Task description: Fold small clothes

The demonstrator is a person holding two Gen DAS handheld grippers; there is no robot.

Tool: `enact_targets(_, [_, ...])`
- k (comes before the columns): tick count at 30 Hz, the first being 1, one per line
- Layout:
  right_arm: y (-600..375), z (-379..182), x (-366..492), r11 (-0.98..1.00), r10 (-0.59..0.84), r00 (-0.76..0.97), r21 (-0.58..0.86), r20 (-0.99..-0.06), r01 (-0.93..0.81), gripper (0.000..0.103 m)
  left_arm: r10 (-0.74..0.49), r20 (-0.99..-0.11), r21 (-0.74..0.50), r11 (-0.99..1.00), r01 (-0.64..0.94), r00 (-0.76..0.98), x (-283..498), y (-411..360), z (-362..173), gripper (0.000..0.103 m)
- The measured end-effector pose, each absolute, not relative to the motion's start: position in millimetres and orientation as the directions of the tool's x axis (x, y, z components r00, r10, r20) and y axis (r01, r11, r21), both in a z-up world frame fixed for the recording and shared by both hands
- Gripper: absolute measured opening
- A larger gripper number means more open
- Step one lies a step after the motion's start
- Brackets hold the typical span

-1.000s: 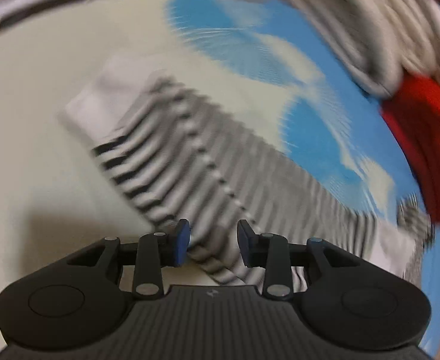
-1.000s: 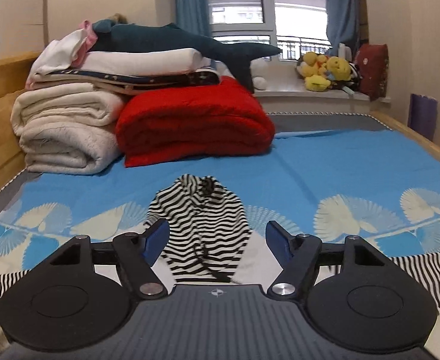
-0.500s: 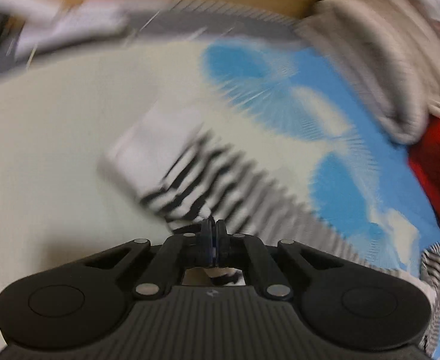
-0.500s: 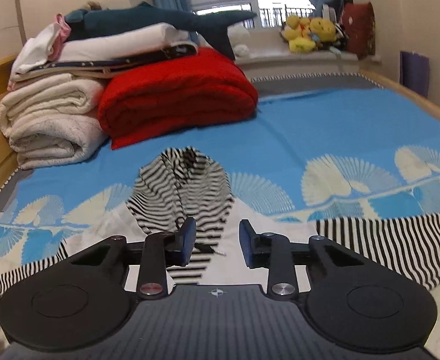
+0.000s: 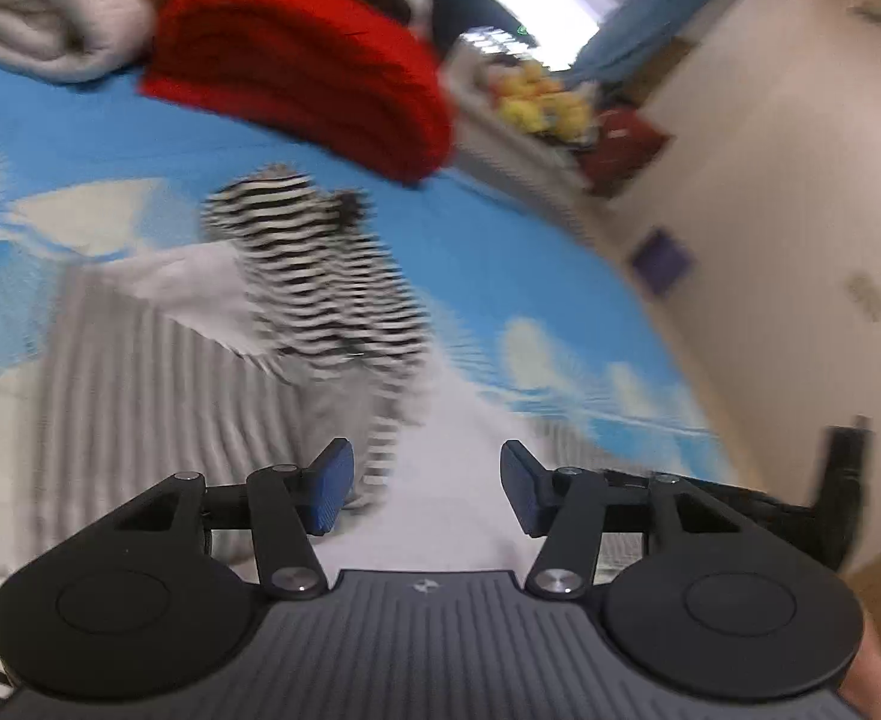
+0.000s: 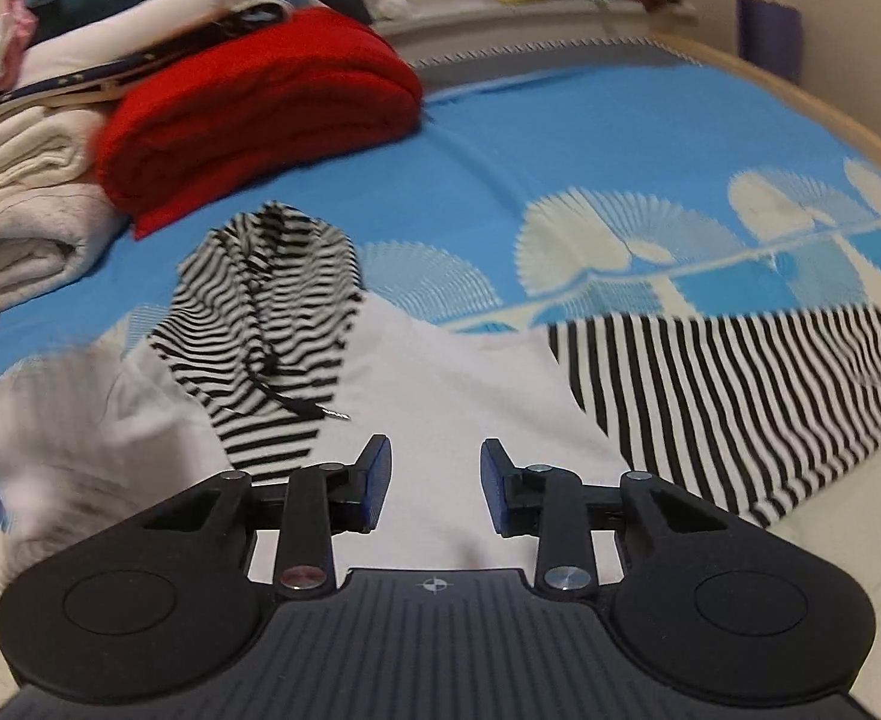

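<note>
Striped hoodie point(image 6: 380, 372): flat on blue bedspread point(image 6: 560, 138), hood toward red blanket point(image 6: 260, 108). L gripper point(image 5: 425, 489): jaws opening, nothing btwn. R gripper point(image 6: 434, 483): jaws opening, empty, over white body.

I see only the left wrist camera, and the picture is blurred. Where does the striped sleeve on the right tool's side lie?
Observer: That sleeve lies spread flat on the blue bed cover, out to the right of the hoodie's white front.
Operator: Does the right tool hold something?
Observer: No. The right tool hovers over the white front. Its jaws are opening and nothing is between them.
Operator: And the cord of the hood?
Observer: The dark cord runs down the striped hood, and its end rests at the edge of the white front.
</note>
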State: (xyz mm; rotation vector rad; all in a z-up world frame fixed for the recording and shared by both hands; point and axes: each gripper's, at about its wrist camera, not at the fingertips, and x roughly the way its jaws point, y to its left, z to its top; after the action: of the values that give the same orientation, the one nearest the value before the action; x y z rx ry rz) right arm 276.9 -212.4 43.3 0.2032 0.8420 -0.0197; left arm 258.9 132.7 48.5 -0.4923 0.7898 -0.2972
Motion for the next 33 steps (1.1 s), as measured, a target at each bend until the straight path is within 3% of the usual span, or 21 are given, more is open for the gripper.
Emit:
enact_targets(8, [-211.1,1.8,298.6,0.954,0.13,0.595,0.263,-0.793,0.142,0.043,-0.101,-0.77,-0.376,0.869,-0.321,0.63,281.6,216.0,25.4,0.058])
enact_targets(12, [-200.4,-20.4,312.4,0.913,0.265,0.534,0.387,-0.803,0.13,0.051,-0.096,-0.775,-0.384,0.856,-0.345,0.624,283.3,232.6,27.9,0.058])
enact_targets(17, [-195.5,-31.9,327.5,0.782,0.439,0.532,0.599,-0.724,0.17,0.058,-0.117,-0.779,-0.392,0.858,-0.333,0.616,291.5,232.2,23.4,0.058])
enact_targets(22, [-190.7,-40.2,345.0,0.711,0.474,0.564,0.672,-0.676,0.208,0.06,-0.125,-0.786,-0.384,0.866,-0.321,0.605,293.0,228.9,20.3,0.058])
enact_targets(24, [-190.7,-44.6,349.5,0.696,0.474,0.576,0.684,-0.666,0.219,0.043,-0.123,-0.789,-0.374,0.873,-0.313,0.602,293.7,228.5,19.2,0.058])
enact_targets(25, [-190.1,-44.4,350.6,0.7,0.468,0.58,0.68,-0.667,0.217,0.02,-0.12,-0.792,-0.367,0.877,-0.31,0.599,293.9,228.5,18.8,0.058])
enact_targets(26, [-189.5,-41.4,349.7,0.712,0.45,0.595,0.669,-0.666,0.211,0.006,-0.115,-0.795,-0.358,0.881,-0.308,0.596,294.1,228.9,18.3,0.058])
enact_targets(28, [-189.0,-26.9,342.8,0.744,0.401,0.655,0.645,-0.641,0.176,0.004,-0.105,-0.799,-0.346,0.885,-0.31,0.592,294.1,231.4,17.5,0.058])
enact_targets(33, [-179.5,43.5,299.5,0.856,0.288,0.857,0.516,-0.428,-0.03,0.003,-0.091,-0.809,-0.329,0.889,-0.319,0.58,293.8,231.9,14.9,0.058])
